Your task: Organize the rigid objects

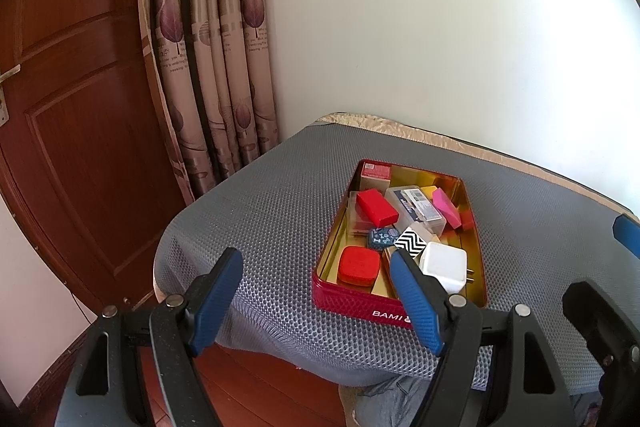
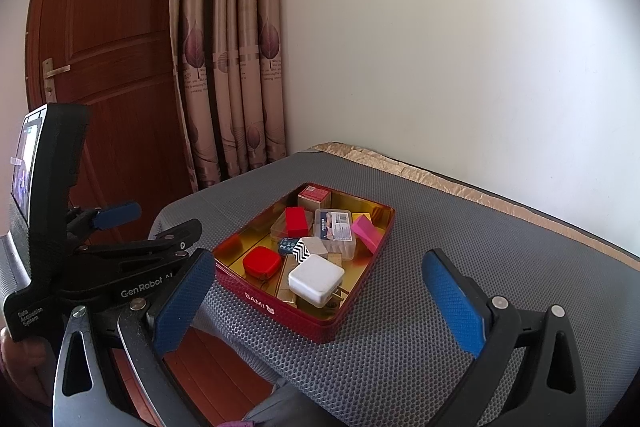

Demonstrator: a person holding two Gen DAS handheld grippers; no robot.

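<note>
A red tin point(image 1: 352, 301) point(image 2: 280, 311) with a gold inside sits on the grey mat. It holds several small rigid things: a white charger point(image 1: 444, 265) point(image 2: 316, 279), a red rounded case point(image 1: 358, 265) point(image 2: 261, 261), a red box point(image 1: 377, 205) point(image 2: 297, 221), a clear plastic box point(image 1: 418, 209) point(image 2: 336, 231), a pink block point(image 1: 446, 207) point(image 2: 366, 231) and a zigzag-patterned box point(image 1: 411, 243) point(image 2: 301, 251). My left gripper point(image 1: 316, 301) is open and empty, in front of the tin's near left corner. My right gripper point(image 2: 320, 307) is open and empty, straddling the tin's near end from above.
The grey honeycomb mat point(image 1: 260, 211) point(image 2: 460, 239) covers a table against a white wall. A wooden door point(image 1: 80, 107) and patterned curtain point(image 1: 216, 67) stand at the left. The table edge drops to a wood floor point(image 1: 248, 379). The left gripper's body point(image 2: 100, 259) shows in the right wrist view.
</note>
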